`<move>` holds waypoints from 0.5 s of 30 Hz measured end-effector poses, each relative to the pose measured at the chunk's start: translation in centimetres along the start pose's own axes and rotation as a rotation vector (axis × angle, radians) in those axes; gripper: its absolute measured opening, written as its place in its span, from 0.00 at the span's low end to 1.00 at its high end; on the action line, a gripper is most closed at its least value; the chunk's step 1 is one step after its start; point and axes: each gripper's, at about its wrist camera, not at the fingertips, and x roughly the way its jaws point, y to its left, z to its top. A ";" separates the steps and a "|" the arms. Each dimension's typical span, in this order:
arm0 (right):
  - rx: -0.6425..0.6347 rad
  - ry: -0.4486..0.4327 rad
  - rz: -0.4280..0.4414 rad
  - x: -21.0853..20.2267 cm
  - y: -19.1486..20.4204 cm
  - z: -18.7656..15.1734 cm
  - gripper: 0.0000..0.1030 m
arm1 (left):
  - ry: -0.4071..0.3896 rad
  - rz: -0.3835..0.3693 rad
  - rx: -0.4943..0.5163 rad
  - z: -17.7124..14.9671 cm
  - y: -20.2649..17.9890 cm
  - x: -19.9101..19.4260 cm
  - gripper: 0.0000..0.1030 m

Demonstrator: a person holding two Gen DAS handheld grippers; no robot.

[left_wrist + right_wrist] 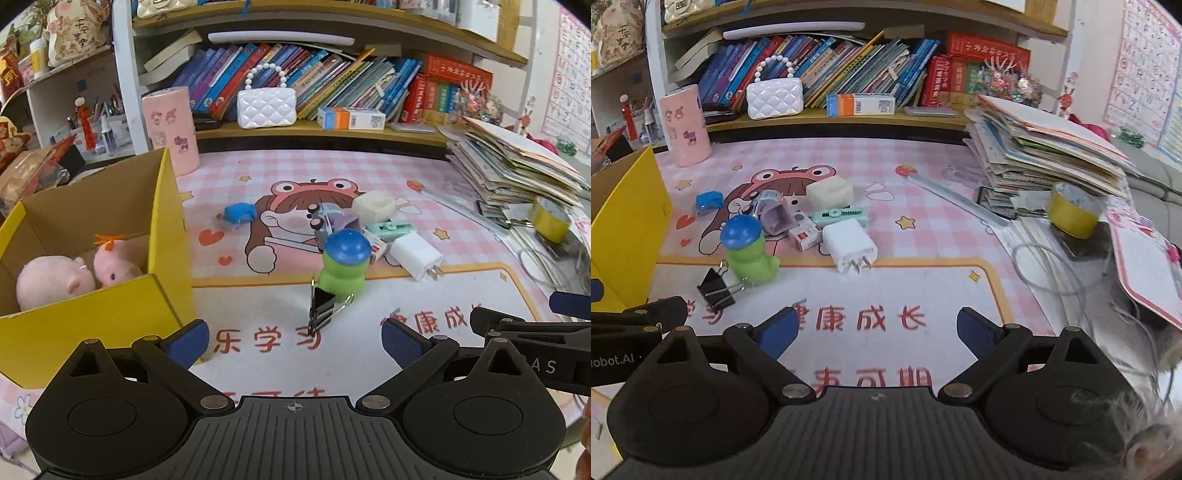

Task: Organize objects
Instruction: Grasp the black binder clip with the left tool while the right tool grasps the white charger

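Note:
Small items lie clustered on the pink desk mat (258, 177): a green figure with a blue cap (345, 264), a black binder clip (325, 308), a white charger plug (415, 258), a toy car (327, 218), a mint correction tape (393, 228), a white block (373, 206) and a blue eraser (238, 214). An open yellow box (162, 236) at the left holds two pink plush toys (55, 278). My left gripper (293, 343) is open and empty, short of the clip. My right gripper (877, 330) is open and empty too, near the mat's front; the plug (849, 245) lies ahead of it.
A bookshelf (332, 129) with a white pearl-handled purse (266, 105) runs along the back. A pink cylinder (171, 129) stands behind the box. At the right sit a paper stack (1045, 147), yellow tape roll (1071, 214), ruler (956, 201) and loose cable (1045, 273).

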 end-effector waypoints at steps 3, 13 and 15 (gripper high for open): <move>0.001 -0.007 0.028 1.1 -0.7 1.0 0.88 | 0.011 0.017 -0.015 0.5 -0.5 0.9 0.97; 0.019 0.015 0.092 4.5 -2.6 2.9 0.78 | 0.097 0.025 -0.041 1.3 -1.9 4.6 0.64; 0.024 0.023 0.101 5.1 -2.9 3.2 0.78 | 0.111 0.028 -0.033 1.3 -2.3 5.6 0.63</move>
